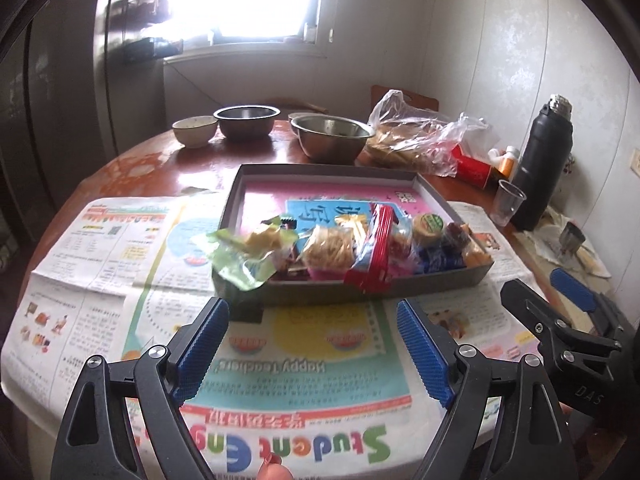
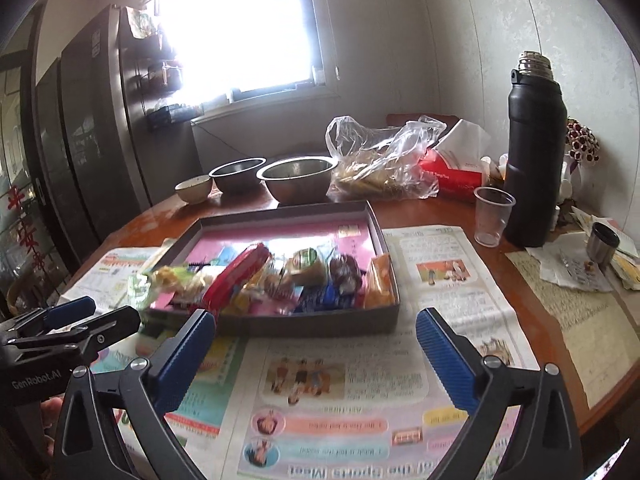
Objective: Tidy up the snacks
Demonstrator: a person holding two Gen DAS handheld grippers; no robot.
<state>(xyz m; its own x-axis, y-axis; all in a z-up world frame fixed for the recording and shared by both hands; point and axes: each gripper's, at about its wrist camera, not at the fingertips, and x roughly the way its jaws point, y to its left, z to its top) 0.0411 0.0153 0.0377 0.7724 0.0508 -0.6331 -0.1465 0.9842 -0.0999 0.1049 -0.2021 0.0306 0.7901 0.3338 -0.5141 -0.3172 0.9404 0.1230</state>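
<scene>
Both tongs spread, empty: left gripper (image 1: 312, 344), right gripper (image 2: 316, 354), hovering over newspaper-covered table (image 1: 100, 280) just short of shallow grey cardboard tray (image 1: 320, 292)

Wrapped snacks heaped along tray's near wall, far half bare

Likely step: pick 1 packet; take overhanging green crinkly wrapper (image 1: 236, 258) by edge, lift straight, avoid dragging red packet (image 1: 372, 252)

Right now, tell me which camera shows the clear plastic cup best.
The right wrist view: the clear plastic cup stands whole and unblocked beside the black flask, its rim and base both visible. In the left wrist view the cup is smaller, near the warped edge.
</scene>
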